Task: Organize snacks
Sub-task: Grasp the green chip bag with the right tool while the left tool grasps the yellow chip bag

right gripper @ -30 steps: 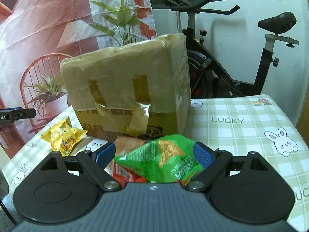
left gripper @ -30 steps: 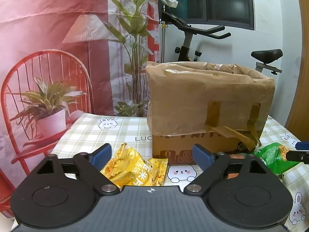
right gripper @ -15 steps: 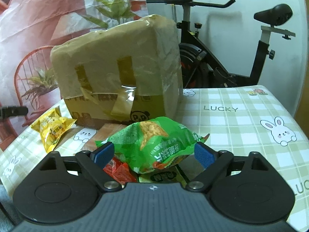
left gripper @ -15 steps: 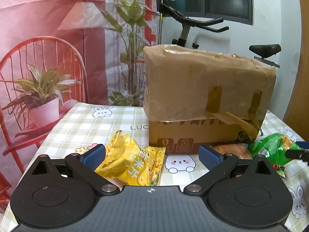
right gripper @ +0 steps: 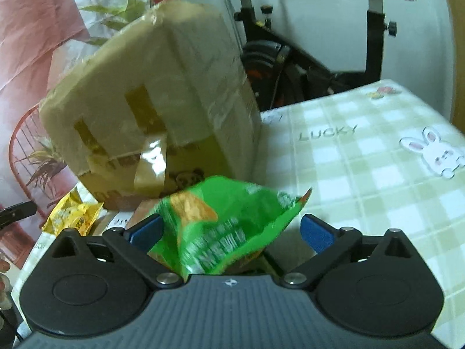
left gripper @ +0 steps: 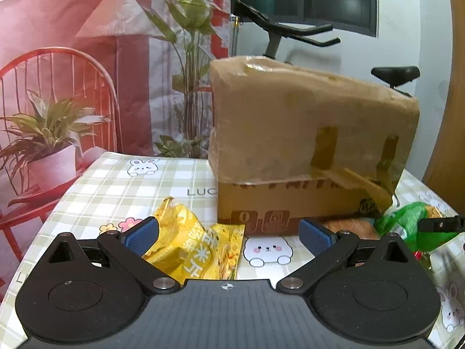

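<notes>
Both grippers lower than a second ago: left gripper (left gripper: 229, 232), jaws spread wide, straddling the yellow snack packet (left gripper: 197, 250) before the taped cardboard box (left gripper: 305, 145); right gripper (right gripper: 231, 232), jaws just opened further, bracketing the green snack bag (right gripper: 221, 226) unpinched.

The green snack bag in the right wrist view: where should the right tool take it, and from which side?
Grip the green snack bag across its puffed middle, coming from the near side along the table. It lies between the open fingers of the right tool, wider than tall, while its far corner tapers to a thin, floppy seal.
</notes>
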Action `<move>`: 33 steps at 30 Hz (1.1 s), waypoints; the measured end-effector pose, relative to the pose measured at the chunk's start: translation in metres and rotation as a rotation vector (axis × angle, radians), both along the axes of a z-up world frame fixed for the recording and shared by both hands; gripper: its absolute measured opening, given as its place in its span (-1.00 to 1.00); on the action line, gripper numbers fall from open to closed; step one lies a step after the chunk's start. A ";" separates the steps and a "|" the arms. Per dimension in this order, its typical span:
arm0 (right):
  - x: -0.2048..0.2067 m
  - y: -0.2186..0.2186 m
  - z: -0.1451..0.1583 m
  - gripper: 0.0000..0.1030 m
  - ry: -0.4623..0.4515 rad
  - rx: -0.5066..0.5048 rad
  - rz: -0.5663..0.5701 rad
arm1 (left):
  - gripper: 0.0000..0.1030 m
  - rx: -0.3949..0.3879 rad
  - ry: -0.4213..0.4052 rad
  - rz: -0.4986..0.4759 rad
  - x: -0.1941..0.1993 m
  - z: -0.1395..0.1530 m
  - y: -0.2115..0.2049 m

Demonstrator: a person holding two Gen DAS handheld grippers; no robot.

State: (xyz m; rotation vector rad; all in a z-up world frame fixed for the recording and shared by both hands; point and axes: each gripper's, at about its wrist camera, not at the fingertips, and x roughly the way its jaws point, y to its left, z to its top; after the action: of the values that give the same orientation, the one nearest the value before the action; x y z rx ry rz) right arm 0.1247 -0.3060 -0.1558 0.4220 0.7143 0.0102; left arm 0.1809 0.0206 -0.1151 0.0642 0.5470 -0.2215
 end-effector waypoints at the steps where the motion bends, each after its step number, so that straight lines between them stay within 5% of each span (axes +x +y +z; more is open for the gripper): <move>1: -0.001 0.000 -0.001 0.86 -0.010 0.015 0.012 | 1.00 0.003 0.012 -0.005 0.001 -0.002 -0.001; 10: -0.009 0.005 0.016 -0.17 -0.119 -0.011 0.044 | 0.75 0.025 0.045 -0.004 -0.003 -0.004 0.001; 14: -0.013 0.011 0.029 -0.36 -0.159 -0.053 0.056 | 0.63 0.026 0.041 -0.003 -0.008 0.000 0.002; 23: -0.035 0.028 0.042 -0.47 -0.212 -0.097 0.105 | 0.62 0.015 0.067 0.019 -0.019 -0.008 0.008; 33: -0.031 0.035 0.043 -0.45 -0.169 -0.129 0.100 | 0.62 -0.011 0.095 0.100 -0.002 -0.017 0.034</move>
State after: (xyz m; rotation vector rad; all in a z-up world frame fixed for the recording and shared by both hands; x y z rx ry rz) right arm 0.0933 -0.2712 -0.1128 0.2582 0.5653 0.0927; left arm 0.1792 0.0549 -0.1322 0.0156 0.6417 -0.1299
